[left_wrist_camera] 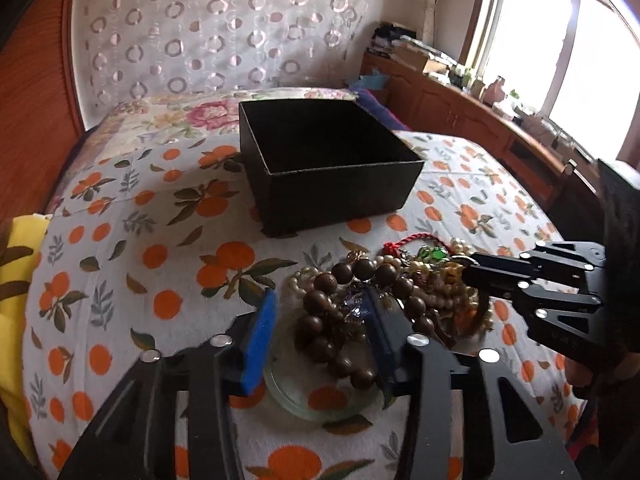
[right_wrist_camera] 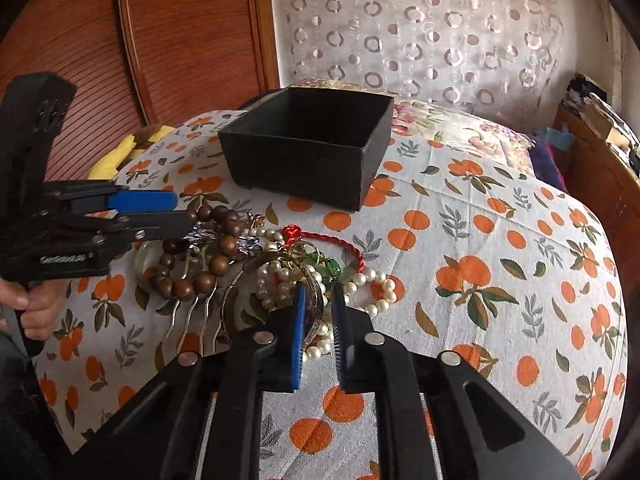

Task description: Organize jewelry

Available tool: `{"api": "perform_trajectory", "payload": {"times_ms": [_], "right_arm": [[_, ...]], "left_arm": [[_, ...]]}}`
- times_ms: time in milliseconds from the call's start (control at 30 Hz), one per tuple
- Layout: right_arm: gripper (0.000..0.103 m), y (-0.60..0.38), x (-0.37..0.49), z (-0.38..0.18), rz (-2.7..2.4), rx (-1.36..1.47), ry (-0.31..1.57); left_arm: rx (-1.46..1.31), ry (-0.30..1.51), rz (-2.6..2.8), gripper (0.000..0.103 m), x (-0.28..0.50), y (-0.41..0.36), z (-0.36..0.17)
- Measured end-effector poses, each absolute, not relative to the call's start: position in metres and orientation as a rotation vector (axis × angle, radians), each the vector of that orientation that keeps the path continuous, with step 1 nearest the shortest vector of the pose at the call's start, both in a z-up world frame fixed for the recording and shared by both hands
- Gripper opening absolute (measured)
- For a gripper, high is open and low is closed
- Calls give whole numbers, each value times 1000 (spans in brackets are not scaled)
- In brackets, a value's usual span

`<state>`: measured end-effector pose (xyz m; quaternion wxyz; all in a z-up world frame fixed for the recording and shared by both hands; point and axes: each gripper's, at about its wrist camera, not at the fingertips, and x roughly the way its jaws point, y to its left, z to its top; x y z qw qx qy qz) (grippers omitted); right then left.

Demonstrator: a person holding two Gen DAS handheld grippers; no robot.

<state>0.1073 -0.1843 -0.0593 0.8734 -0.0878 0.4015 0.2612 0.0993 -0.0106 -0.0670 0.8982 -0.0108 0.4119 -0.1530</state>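
Note:
A jewelry pile lies on the orange-print cloth: a brown wooden bead bracelet (left_wrist_camera: 344,320) (right_wrist_camera: 200,264), pearl strands (right_wrist_camera: 372,288), a red cord (right_wrist_camera: 340,240), a green stone (right_wrist_camera: 330,266), a metal bangle (right_wrist_camera: 316,312) and a hair comb (right_wrist_camera: 196,312). An empty black box (left_wrist_camera: 320,164) (right_wrist_camera: 308,148) stands behind the pile. My left gripper (left_wrist_camera: 320,316) (right_wrist_camera: 180,208) is open, its fingers either side of the wooden beads. My right gripper (right_wrist_camera: 320,300) (left_wrist_camera: 468,276) is narrowly open around the bangle at the pile's pearl side.
A glass dish (left_wrist_camera: 316,396) lies under the wooden beads. A yellow cloth (left_wrist_camera: 16,264) lies at the bed's left edge. A wooden headboard (right_wrist_camera: 180,40) and patterned curtain (left_wrist_camera: 216,28) stand behind. A wooden cabinet (left_wrist_camera: 480,120) runs under the window at right.

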Motion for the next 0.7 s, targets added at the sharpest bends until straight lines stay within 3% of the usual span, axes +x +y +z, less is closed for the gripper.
{"api": "perform_trajectory", "payload": {"times_ms": [167,233,700], "right_arm": [[8,-187,104,-59,564,-186,829],[8,-190,101,-58,554,-181,814],[8,-204,94,-43,530,-153,768]], "left_arm": [[-35,856,-347,20,102,-11,-66],[-26,846,-330,1,102,-10,-63],[-21,830,-342,0,105,-5,-45]]}}
